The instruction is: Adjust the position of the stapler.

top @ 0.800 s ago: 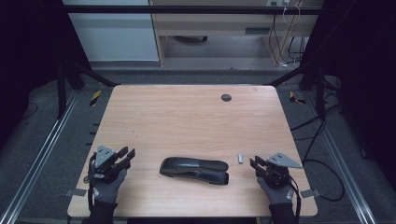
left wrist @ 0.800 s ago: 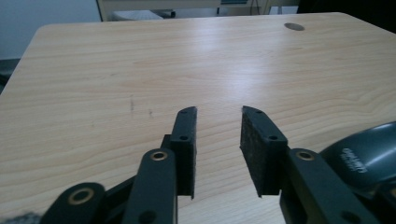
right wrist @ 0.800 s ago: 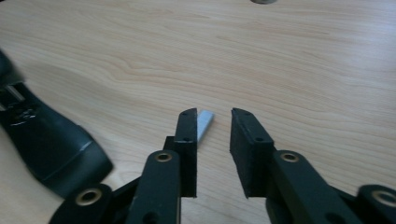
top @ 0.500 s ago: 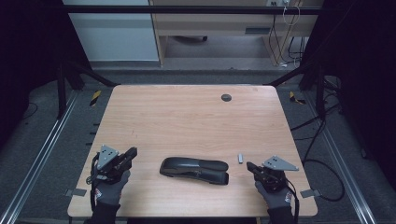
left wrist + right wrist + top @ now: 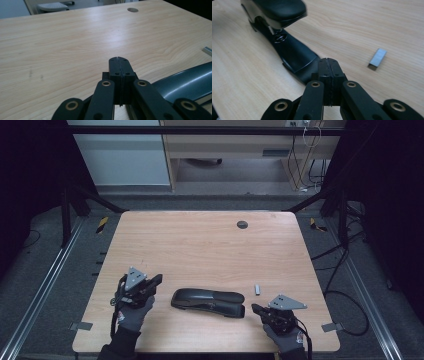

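We have a long black plastic-and-metal stapler point(image 5: 208, 302) lying on the near part of the pale wooden table point(image 5: 200, 245), between our two tools and pointing across us, and a small silver block of staples point(image 5: 257, 289) resting on the wood just beyond its right end, apart from it. Our left gripper point(image 5: 156, 281) hovers just left of the stapler with its jaws pressed flat together on nothing, and our right gripper point(image 5: 256, 309) sits just right of the stapler's tip, its jaws likewise closed and empty. We judge the main risk to be the staple block: it is small, low and smooth, so closed or badly aimed jaws could nudge it away or snap it apart instead of lifting it. The stapler's hinged top point(image 5: 279, 11) looks raised off its base point(image 5: 294, 56) at one end, so we think a push from one side could make it swing or skate across the slick wood unless the other tool steadies it. Little else is near: a dark round grommet point(image 5: 242, 224) is set in the far part of the table, well apart from everything, and nothing stands between either gripper and the stapler, though the right one must reach past the stapler's tip for the staples
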Available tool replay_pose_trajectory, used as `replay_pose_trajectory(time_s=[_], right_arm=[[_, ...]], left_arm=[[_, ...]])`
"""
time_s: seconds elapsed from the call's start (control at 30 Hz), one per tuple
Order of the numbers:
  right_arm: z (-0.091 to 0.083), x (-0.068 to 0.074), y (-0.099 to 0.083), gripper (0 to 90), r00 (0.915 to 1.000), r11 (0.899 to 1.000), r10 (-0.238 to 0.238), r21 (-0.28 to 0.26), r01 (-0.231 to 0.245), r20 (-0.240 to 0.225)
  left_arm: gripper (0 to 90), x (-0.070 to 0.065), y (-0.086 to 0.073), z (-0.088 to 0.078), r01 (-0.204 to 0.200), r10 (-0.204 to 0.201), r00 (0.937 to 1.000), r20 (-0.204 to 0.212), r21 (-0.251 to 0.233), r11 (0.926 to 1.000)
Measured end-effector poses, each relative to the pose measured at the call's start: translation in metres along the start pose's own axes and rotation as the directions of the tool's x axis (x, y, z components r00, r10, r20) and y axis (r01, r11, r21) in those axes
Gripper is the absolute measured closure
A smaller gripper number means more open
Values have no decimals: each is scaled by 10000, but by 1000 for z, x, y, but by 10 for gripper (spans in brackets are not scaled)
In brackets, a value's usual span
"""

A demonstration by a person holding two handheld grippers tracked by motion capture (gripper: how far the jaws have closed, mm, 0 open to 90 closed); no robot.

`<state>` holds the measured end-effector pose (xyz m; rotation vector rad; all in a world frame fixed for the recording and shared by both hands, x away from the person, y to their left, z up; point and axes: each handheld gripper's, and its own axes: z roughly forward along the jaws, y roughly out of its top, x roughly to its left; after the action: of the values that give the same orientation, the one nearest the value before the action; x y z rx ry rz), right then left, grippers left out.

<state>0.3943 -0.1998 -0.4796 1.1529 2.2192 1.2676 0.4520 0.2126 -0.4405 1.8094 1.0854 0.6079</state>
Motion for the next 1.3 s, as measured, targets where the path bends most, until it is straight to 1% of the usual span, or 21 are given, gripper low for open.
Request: replay_pose_trajectory(time_s=[0.03, 0.07, 0.1, 0.17, 0.2, 0.23, 0.27, 0.33, 0.37, 0.4, 0.43, 0.47, 0.53, 0.6, 0.63, 0.73, 0.8, 0.83, 0.93, 1.07, 1.3], right_arm=[[1, 1, -1, 900, 10000, 10000, -14, 19, 15, -35], [2, 3, -2, 900, 10000, 10000, -17, 55, 18, -64], [2, 4, -2, 900, 9999, 10000, -17, 58, 18, -109], [4, 5, -3, 900, 9998, 10000, -13, 57, 14, -219], [4, 6, -3, 900, 9997, 10000, 25, 77, -23, -225], [5, 7, -3, 900, 9996, 10000, -9, 74, 11, -273], [5, 7, -3, 900, 9996, 10000, -9, 74, 11, -273], [7, 10, -4, 900, 9992, 10000, 15, 92, -11, -412], [7, 10, -4, 900, 9992, 10000, 15, 92, -11, -412], [11, 12, -5, 900, 9989, 9999, -9, 128, 15, -459], [11, 12, -5, 900, 9989, 9999, -9, 128, 15, -459], [12, 12, -6, 900, 9986, 9999, 24, 147, -16, -524], [17, 15, -7, 900, 9978, 9996, 81, 279, -63, -655], [19, 16, -8, 900, 9974, 9995, 90, 316, -67, -722], [20, 17, -8, 900, 9971, 9993, 108, 378, -80, -756], [24, 20, -9, 900, 9965, 9988, -13, 493, 55, -838], [26, 22, -9, 900, 9964, 9986, -23, 526, 68, -846], [28, 23, -9, 900, 9957, 9979, -120, 629, 179, -921], [32, 25, -10, 900, 9954, 9970, -89, 760, 163, -959], [35, 24, -11, 900, 9952, 9965, -98, 819, 178, -977], [35, 24, -11, 900, 9958, 9966, -118, 798, 191, -910]], left_arm=[[899, 0, 0, 0, 0, 0, 10000, 0, 0, 10000], [899, -5, 1, 10, -149, 147, 9999, 76, 198, 9997], [899, -5, 1, 10, -149, 147, 9999, 76, 198, 9997], [899, -9, 2, 19, -303, 297, 9994, 150, 428, 9986], [900, -12, 3, 27, -417, 405, 9990, 206, 617, 9972], [900, -13, 3, 30, -433, 414, 9987, 284, 690, 9967], [900, -13, 3, 30, -433, 414, 9987, 284, 690, 9967], [900, -17, 3, 39, -596, 557, 9975, 425, 970, 9935], [900, -17, 3, 39, -596, 557, 9975, 425, 970, 9935], [900, -19, 1, 44, -664, 602, 9966, 558, 1183, 9908], [900, -19, 1, 44, -664, 602, 9966, 558, 1183, 9908], [900, -20, 1, 46, -738, 666, 9960, 591, 1298, 9888], [900, -22, -1, 51, -747, 633, 9947, 805, 1474, 9863], [900, -23, -2, 53, -780, 655, 9940, 873, 1486, 9858], [900, -24, -2, 54, -835, 698, 9934, 911, 1561, 9842], [900, -26, -3, 55, -967, 815, 9920, 966, 1642, 9817], [900, -26, -3, 54, -934, 778, 9919, 1005, 1613, 9825], [900, -27, -4, 54, -1048, 878, 9904, 1064, 1659, 9806], [900, -28, -4, 54, -1076, 913, 9905, 1030, 1653, 9804], [900, -28, -4, 53, -975, 818, 9914, 1022, 1598, 9823], [900, -28, -6, 47, -1092, 925, 9903, 1041, 1681, 9797]])
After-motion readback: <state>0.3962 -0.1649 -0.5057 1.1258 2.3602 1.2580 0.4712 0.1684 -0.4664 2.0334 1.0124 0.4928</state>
